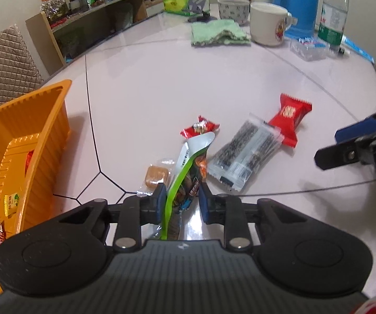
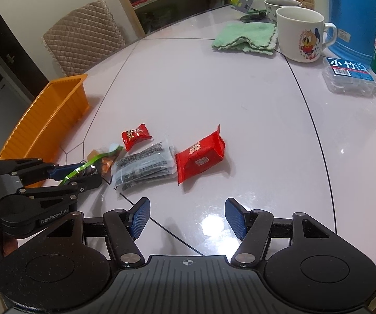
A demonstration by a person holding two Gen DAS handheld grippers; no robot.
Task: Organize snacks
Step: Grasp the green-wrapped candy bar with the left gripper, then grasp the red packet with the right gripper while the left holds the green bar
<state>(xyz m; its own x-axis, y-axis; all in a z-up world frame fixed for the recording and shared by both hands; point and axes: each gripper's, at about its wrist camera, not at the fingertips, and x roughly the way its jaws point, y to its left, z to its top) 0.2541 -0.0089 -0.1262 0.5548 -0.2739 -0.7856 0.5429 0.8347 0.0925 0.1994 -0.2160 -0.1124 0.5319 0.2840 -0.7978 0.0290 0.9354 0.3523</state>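
My left gripper [image 1: 182, 196] is shut on a green and dark snack packet [image 1: 185, 172], seen from the side in the right wrist view [image 2: 83, 168]. On the table lie a small red candy [image 1: 200, 128], a clear-wrapped brown candy [image 1: 158, 174], a black-and-clear seaweed pack [image 1: 245, 151] and a larger red packet [image 1: 290, 119]. In the right wrist view they are the small red candy [image 2: 135, 136], the seaweed pack [image 2: 144, 166] and the red packet [image 2: 201, 155]. My right gripper [image 2: 188, 218] is open and empty, near the table's front, short of the snacks.
An orange basket [image 1: 44, 120] with a few snacks inside stands at the left; it also shows in the right wrist view [image 2: 49, 115]. At the back are a green cloth [image 2: 245, 36], two mugs [image 2: 301, 34], a blue jug [image 2: 355, 10], a water bottle [image 1: 334, 10] and a clear box [image 2: 350, 78].
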